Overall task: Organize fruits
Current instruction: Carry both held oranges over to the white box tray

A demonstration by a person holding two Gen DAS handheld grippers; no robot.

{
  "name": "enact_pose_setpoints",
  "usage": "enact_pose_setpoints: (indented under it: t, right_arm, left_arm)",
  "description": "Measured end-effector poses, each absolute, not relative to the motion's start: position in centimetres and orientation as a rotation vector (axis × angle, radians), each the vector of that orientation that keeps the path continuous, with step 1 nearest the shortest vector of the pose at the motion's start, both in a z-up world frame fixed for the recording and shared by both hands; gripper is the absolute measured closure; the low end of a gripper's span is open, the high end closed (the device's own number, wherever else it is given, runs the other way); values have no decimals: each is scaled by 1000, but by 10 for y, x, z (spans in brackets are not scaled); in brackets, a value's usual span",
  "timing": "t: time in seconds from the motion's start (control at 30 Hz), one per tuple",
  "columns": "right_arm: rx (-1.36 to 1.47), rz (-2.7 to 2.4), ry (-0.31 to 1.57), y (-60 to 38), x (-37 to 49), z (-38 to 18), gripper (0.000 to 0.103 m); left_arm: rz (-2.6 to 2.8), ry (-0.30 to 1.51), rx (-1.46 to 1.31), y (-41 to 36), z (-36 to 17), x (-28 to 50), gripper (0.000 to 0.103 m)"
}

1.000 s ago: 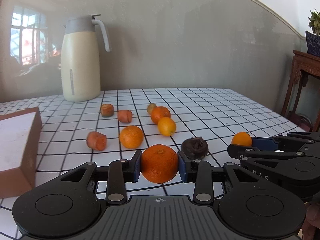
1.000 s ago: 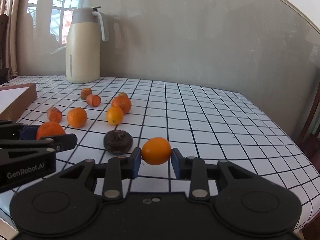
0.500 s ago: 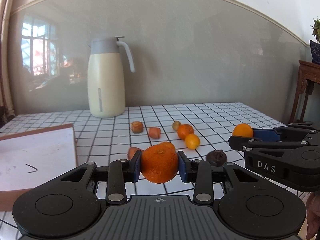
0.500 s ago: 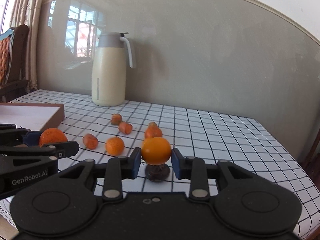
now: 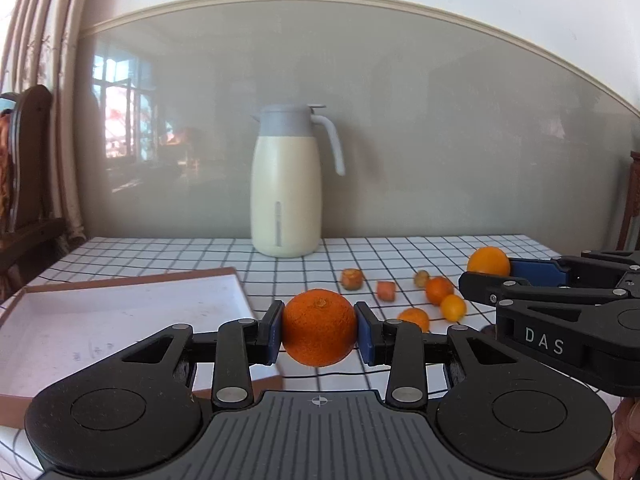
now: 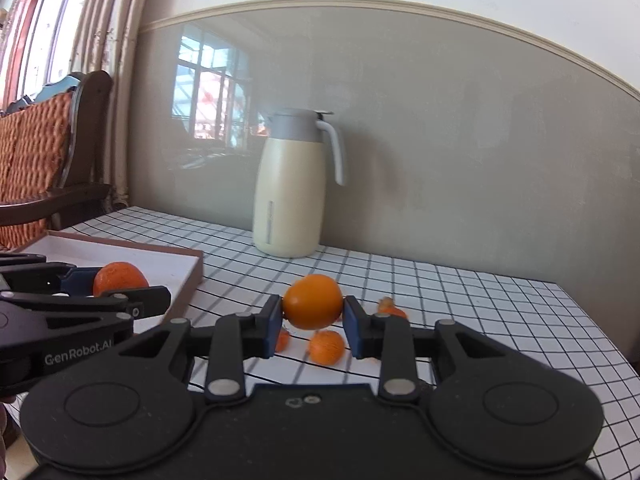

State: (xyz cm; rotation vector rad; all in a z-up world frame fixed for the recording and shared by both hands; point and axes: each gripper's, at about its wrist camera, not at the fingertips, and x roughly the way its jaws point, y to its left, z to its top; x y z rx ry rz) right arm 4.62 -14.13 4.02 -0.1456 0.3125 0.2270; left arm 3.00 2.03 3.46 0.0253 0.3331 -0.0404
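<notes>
My left gripper (image 5: 319,327) is shut on a dimpled orange tangerine (image 5: 319,334), held above the table beside the right edge of a shallow brown box with a white floor (image 5: 100,320). My right gripper (image 6: 312,317) is shut on a smaller, smooth orange fruit (image 6: 313,301); it shows from the side at the right of the left wrist view, right gripper (image 5: 486,270). The left gripper (image 6: 120,284) with its tangerine appears at the left of the right wrist view, in front of the box (image 6: 120,256). Several small orange fruits (image 5: 439,290) lie on the checked cloth behind.
A cream jug with a grey lid (image 5: 286,184) stands at the back of the table against the wall. A wooden chair (image 6: 48,168) stands past the table's left end. The table's right edge (image 6: 624,364) drops off at the right.
Both grippers rose and swung left with their fruits. The box came into fuller view, the jug shifted toward the middle, and the loose fruits dropped back to the right.
</notes>
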Motion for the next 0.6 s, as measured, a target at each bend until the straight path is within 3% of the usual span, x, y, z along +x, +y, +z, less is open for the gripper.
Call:
enact_pose_setpoints:
  t: [0.6]
  right_arm:
    - [-124, 409, 237, -60, 44, 60, 79]
  left_arm:
    - [188, 302, -7, 134, 50, 4, 66]
